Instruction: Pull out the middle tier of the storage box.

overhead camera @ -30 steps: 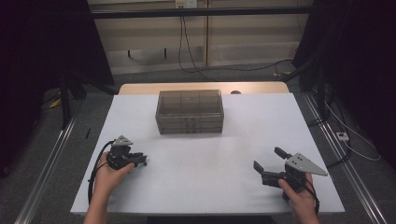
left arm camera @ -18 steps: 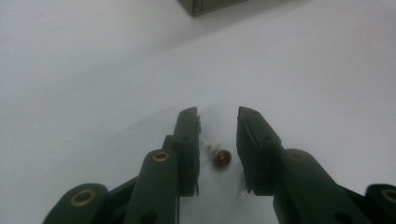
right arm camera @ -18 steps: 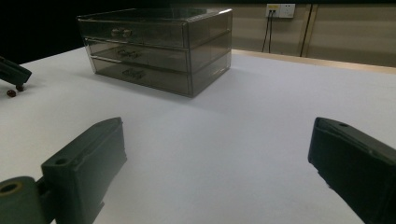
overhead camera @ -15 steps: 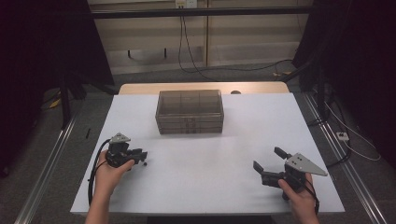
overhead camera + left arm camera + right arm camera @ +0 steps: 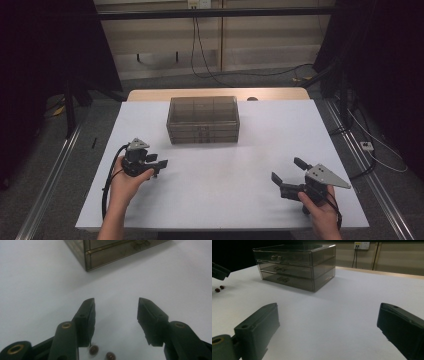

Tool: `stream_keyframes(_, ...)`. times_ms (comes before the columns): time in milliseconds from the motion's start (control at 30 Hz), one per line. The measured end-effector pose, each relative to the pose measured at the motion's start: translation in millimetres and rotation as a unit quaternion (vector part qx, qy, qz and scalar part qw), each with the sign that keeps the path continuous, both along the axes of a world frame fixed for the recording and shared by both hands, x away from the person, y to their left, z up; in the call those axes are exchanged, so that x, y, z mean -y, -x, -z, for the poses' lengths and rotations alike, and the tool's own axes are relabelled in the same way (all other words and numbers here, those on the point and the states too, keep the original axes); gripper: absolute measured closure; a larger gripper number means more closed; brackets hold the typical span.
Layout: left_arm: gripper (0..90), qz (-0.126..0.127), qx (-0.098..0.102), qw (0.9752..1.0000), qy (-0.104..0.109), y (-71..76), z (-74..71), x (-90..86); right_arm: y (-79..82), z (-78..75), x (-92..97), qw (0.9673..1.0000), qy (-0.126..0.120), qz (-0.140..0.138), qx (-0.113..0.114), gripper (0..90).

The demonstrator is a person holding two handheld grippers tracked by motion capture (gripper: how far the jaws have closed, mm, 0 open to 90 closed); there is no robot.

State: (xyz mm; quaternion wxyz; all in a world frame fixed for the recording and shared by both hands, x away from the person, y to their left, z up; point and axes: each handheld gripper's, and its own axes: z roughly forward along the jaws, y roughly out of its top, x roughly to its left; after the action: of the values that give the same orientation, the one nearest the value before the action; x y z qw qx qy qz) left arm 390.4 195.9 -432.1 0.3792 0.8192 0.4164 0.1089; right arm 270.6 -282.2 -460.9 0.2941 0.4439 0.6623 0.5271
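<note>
My left hand-held gripper (image 5: 116, 315) has just been opening, nothing between its jaws, two small reddish-brown beads (image 5: 102, 353) released on the white desk (image 5: 225, 175) (smoky clear three-drawer box (image 5: 203, 120) unopened); my right hand-held gripper (image 5: 328, 332) gapes empty.

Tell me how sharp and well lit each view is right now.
High view: even light on the white table, surroundings dark, all sharp. Left gripper view: the two small brown beads by the left hand-held gripper are blurred. Right gripper view: drawer box clear, near jaws soft, upper left dark.
</note>
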Motion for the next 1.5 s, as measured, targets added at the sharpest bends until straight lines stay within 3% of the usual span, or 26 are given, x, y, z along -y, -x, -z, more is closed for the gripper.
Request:
stream_keyframes(333,32.9,0.01,-0.002,0.9999,0.001,-3.5,-1.1,27.9,-0.1,0.1,-0.6,1.0,-0.001,-0.002,0.0,3.8)
stream_keyframes(767,16.9,-0.014,0.014,0.9996,0.021,-13.4,-4.2,57.0,0.2,0.1,-0.2,1.0,-0.003,-0.002,0.0,3.8)
stream_keyframes(1100,12.8,-0.027,0.026,0.9992,0.016,-23.6,-2.1,73.2,0.2,0.0,0.5,1.0,-0.003,-0.002,0.001,3.9)
stream_keyframes(1300,11.8,-0.033,0.033,0.9985,0.026,-25.3,-1.9,80.8,0.4,-0.1,0.8,1.0,-0.003,-0.002,0.001,3.9)
stream_keyframes(1500,10.6,-0.037,0.037,0.9985,0.017,-29.6,-3.8,86.3,0.5,-0.2,0.5,1.0,-0.003,-0.002,0.002,3.9)
